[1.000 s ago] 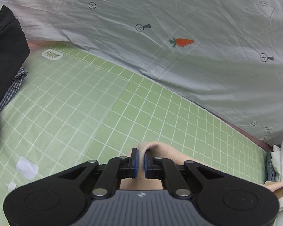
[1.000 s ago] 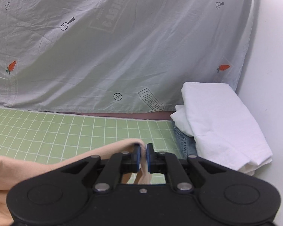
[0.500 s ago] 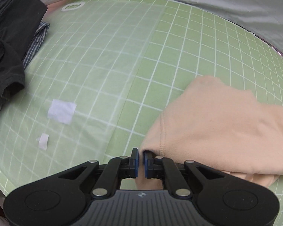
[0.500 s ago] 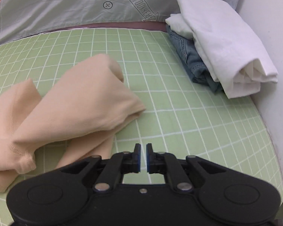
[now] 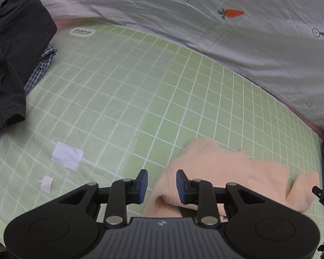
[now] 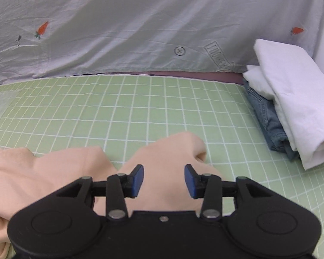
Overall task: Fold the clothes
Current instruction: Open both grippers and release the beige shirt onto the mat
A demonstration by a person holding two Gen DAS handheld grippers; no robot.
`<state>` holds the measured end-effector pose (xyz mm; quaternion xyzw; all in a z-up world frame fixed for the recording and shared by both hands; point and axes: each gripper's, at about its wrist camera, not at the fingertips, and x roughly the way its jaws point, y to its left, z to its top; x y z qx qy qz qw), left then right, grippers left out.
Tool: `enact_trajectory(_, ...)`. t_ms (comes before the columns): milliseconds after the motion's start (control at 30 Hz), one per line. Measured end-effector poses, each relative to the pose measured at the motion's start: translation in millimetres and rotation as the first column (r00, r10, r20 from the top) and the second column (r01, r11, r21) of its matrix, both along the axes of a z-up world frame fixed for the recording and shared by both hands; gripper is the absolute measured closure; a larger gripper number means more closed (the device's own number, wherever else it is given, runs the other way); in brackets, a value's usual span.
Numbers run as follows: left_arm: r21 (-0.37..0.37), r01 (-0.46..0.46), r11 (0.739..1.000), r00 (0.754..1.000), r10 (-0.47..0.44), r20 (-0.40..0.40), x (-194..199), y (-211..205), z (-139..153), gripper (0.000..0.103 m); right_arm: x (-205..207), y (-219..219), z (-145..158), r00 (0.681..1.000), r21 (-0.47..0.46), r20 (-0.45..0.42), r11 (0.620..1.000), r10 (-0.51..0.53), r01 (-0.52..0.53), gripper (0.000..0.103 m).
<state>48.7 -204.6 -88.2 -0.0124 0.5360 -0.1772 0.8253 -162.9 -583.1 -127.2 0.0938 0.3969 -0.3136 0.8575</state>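
Both the left tool (image 5: 161,183) and right tool (image 6: 164,178) are opening, pads off the peach garment (image 5: 226,170) lying on the green mat (image 5: 118,97).

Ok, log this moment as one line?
left gripper: opening, nothing pinched | right gripper: opening, nothing pinched | peach garment: lying on green mat

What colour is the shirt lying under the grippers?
The shirt is a plain pale peach, with no pattern. The right wrist view shows it best.
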Motion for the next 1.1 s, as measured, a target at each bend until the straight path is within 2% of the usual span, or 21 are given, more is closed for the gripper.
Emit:
enact_trajectory(67, 0.001, -0.030, 1.000, 0.999, 0.030, 0.016, 9.8, 3.2, -3.7, 0.063, 17.3, 6.0, -2.4, 0.998, 0.023, 0.009, 0.998, 0.058, -0.058, 0.057)
enact_trajectory(133, -0.002, -0.036, 0.999, 0.999, 0.036, -0.028, 23.2, 0.9, -19.6, 0.062, 35.2, 11.4, -6.2, 0.993, 0.051, 0.014, 0.992, 0.114, -0.114, 0.050)
enact_trajectory(200, -0.031, -0.025, 0.999, 0.994, 0.022, -0.106, 33.5, -5.0, -40.4, 0.059, 53.0, 14.9, -13.2, 0.986, 0.085, 0.013, 0.983, 0.164, -0.165, 0.043)
enact_trajectory(233, -0.054, -0.015, 0.998, 0.989, 0.007, -0.146, 37.6, -8.1, -50.7, 0.053, 61.4, 16.0, -17.6, 0.982, 0.102, 0.010, 0.977, 0.188, -0.188, 0.038)
enact_trajectory(300, -0.095, 0.005, 0.995, 0.981, -0.023, -0.190, 40.3, -16.6, -64.7, 0.046, 76.4, 14.4, -29.5, 0.978, 0.171, 0.007, 0.963, 0.209, -0.208, 0.030)
enact_trajectory(400, -0.136, 0.037, 0.990, 0.969, -0.069, -0.237, 42.5, -30.5, -82.5, 0.043, 90.8, 5.5, -48.6, 0.983, 0.299, 0.005, 0.938, 0.183, -0.176, 0.030)
enact_trajectory(433, -0.124, 0.042, 0.991, 0.971, -0.070, -0.230, 41.2, -35.6, -84.4, 0.045, 92.7, 3.9, -54.4, 0.985, 0.333, 0.010, 0.928, 0.174, -0.167, 0.038)
enact_trajectory(467, -0.112, 0.047, 0.993, 0.972, -0.072, -0.224, 39.9, -40.6, -86.2, 0.047, 92.4, 4.9, -56.2, 0.984, 0.342, 0.010, 0.924, 0.177, -0.169, 0.052)
enact_trajectory(500, -0.098, 0.054, 0.994, 0.974, -0.074, -0.214, 38.6, -44.2, -85.8, 0.065, 92.0, 6.1, -57.8, 0.984, 0.350, 0.010, 0.921, 0.180, -0.172, 0.079)
enact_trajectory(533, -0.085, 0.061, 0.995, 0.977, -0.077, -0.199, 37.7, -46.7, -82.8, 0.088, 91.6, 7.2, -59.3, 0.983, 0.357, 0.009, 0.917, 0.184, -0.175, 0.088)
enact_trajectory(600, -0.066, 0.064, 0.996, 0.984, -0.075, -0.163, 36.4, -50.4, -73.0, 0.094, 89.9, 10.1, -44.6, 0.978, 0.315, 0.037, 0.926, 0.205, -0.207, 0.093)
enact_trajectory(667, -0.072, 0.089, 0.993, 0.991, -0.096, -0.098, 38.3, -55.8, -51.7, 0.096, 88.2, 12.9, -29.3, 0.972, 0.270, 0.065, 0.933, 0.228, -0.237, 0.094)
enact_trajectory(767, -0.130, 0.114, 0.985, 0.992, -0.106, 0.069, 50.2, -66.1, -11.0, 0.096, 94.2, 4.0, 6.1, 0.962, 0.190, 0.142, 0.948, 0.232, -0.256, 0.094)
enact_trajectory(833, -0.158, 0.093, 0.983, 0.983, -0.065, 0.169, 63.4, -75.3, 7.1, 0.091, 107.3, -7.4, 27.9, 0.961, 0.128, 0.185, 0.965, 0.203, -0.229, 0.094)
enact_trajectory(867, -0.145, 0.060, 0.988, 0.980, -0.030, 0.196, 69.8, -81.3, 10.2, 0.087, 113.8, -14.5, 35.3, 0.960, 0.105, 0.217, 0.974, 0.176, -0.202, 0.093)
enact_trajectory(900, -0.132, 0.026, 0.991, 0.975, 0.004, 0.223, 76.2, -87.4, 13.4, 0.086, 120.1, -21.5, 42.4, 0.957, 0.084, 0.249, 0.981, 0.149, -0.174, 0.090)
enact_trajectory(933, -0.089, 0.024, 0.996, 0.969, -0.002, 0.246, 77.9, -93.1, 13.7, 0.081, 126.0, -25.5, 44.7, 0.963, 0.063, 0.239, 0.987, 0.126, -0.145, 0.072)
enact_trajectory(967, -0.047, 0.022, 0.999, 0.964, -0.008, 0.267, 79.5, -98.7, 14.0, 0.076, 131.8, -29.3, 46.6, 0.968, 0.041, 0.227, 0.992, 0.103, -0.115, 0.059)
enact_trajectory(1000, -0.019, 0.037, 0.999, 0.962, -0.030, 0.272, 76.4, -98.9, 13.0, 0.074, 133.6, -27.9, 46.4, 0.976, 0.007, 0.197, 0.996, 0.089, -0.093, 0.043)
enact_trajectory(1067, -0.010, 0.066, 0.998, 0.969, -0.061, 0.241, 66.7, -95.3, 6.5, 0.072, 128.8, -23.3, 43.6, 0.985, -0.027, 0.163, 0.998, 0.064, -0.061, 0.040)
enact_trajectory(1100, -0.019, 0.084, 0.996, 0.974, -0.078, 0.212, 60.2, -91.1, 1.3, 0.072, 122.0, -20.4, 41.1, 0.986, -0.022, 0.160, 0.998, 0.053, -0.050, 0.033)
